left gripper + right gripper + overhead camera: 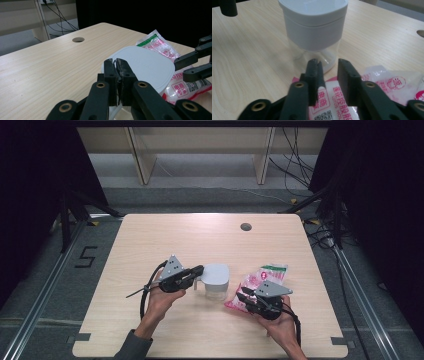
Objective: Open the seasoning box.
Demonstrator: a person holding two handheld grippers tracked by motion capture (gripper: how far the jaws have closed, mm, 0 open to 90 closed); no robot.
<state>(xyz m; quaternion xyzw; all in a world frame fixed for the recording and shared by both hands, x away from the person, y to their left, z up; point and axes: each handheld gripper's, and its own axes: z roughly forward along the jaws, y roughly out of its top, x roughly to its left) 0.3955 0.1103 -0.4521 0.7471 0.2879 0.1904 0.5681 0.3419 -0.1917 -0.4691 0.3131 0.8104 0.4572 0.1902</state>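
Observation:
A clear jug with a white lid (216,281) stands upright at the middle of the wooden table (175,235). My left gripper (199,270) reaches it from the left and is shut on the jug's thin clear handle; in the left gripper view (116,62) the pads meet just before the lid (147,65). A pink-and-white printed bag (260,282) lies flat to the right of the jug. My right gripper (240,296) sits at the bag's near end. In the right gripper view (328,63) its jaws stand apart over the bag (387,85), facing the jug (314,27).
A round cable hole (245,226) sits near the table's far edge. Behind the table are a pale shelf frame (200,150) and loose cables on the floor (295,165). Dark curtains hang on both sides.

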